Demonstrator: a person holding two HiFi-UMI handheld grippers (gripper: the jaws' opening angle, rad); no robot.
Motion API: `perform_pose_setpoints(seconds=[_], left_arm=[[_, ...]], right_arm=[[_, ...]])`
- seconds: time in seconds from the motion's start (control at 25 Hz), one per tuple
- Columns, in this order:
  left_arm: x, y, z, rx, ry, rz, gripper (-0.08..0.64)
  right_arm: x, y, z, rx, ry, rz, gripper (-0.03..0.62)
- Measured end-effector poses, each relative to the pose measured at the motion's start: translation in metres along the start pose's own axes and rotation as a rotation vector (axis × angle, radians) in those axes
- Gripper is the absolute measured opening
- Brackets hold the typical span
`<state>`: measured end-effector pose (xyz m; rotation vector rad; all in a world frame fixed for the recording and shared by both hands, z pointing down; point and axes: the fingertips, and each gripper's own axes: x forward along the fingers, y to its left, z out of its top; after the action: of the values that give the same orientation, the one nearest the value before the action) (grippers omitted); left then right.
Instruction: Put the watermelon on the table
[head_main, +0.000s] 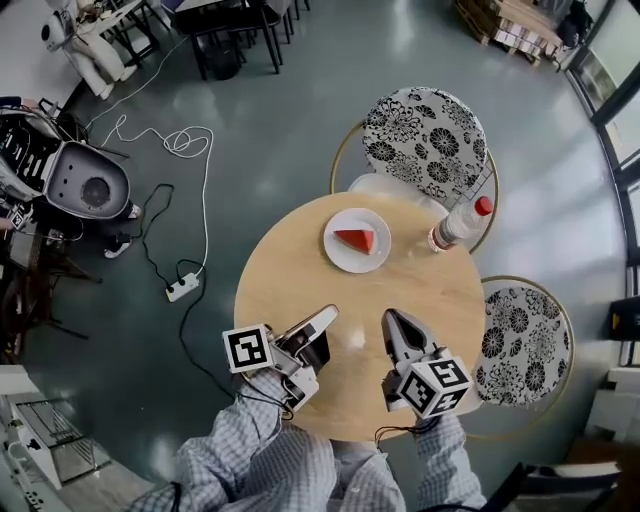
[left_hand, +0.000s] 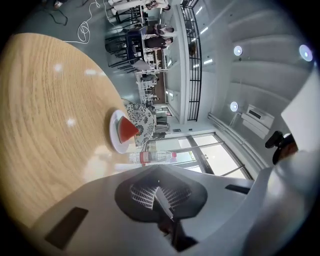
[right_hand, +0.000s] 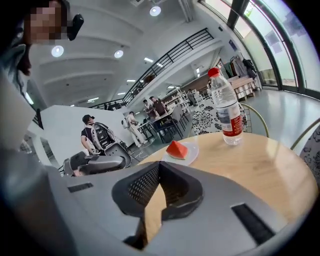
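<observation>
A red watermelon wedge (head_main: 356, 239) lies on a white plate (head_main: 338, 259) at the far side of the round wooden table (head_main: 285, 275). Both grippers hover over the table's near half, well short of the plate. My left gripper (head_main: 328, 315) is shut with nothing between its jaws; its own view shows the closed tips (left_hand: 157, 189) and the wedge (left_hand: 127, 129) far ahead. My right gripper (head_main: 392, 318) also has its tips together and holds nothing. The right gripper view shows the meeting tips (right_hand: 159, 166) aimed toward the wedge (right_hand: 176, 149) on the plate (right_hand: 194, 151).
A red-capped water bottle (head_main: 455, 226) stands right of the plate, seen upright in the right gripper view (right_hand: 226, 110). Two floral-cushioned chairs (head_main: 425, 130) (head_main: 520, 345) sit at the table's far and right sides. A power strip (head_main: 182, 290) with cables lies on the floor at left.
</observation>
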<state>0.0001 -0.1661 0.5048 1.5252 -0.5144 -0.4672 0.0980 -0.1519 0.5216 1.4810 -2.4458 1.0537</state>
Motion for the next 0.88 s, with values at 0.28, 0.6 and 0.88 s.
perform_pose_setpoints(seconds=[0.28, 0.6, 0.88], left_arm=[[-0.020, -0.025, -0.052, 0.007, 0.024, -0.025, 0.008], [-0.049, -0.053, -0.098, 0.040, 0.018, -0.039, 0.008], [-0.071, -0.072, -0.128, 0.060, -0.018, -0.081, 0.008]], right_arm=[[-0.068, 0.015, -0.005, 0.009, -0.058, 0.001, 0.008], [-0.141, 0.017, -0.007, 0.046, -0.176, -0.085, 0.008], [-0.182, 0.033, -0.019, 0.047, -0.216, -0.066, 0.008]])
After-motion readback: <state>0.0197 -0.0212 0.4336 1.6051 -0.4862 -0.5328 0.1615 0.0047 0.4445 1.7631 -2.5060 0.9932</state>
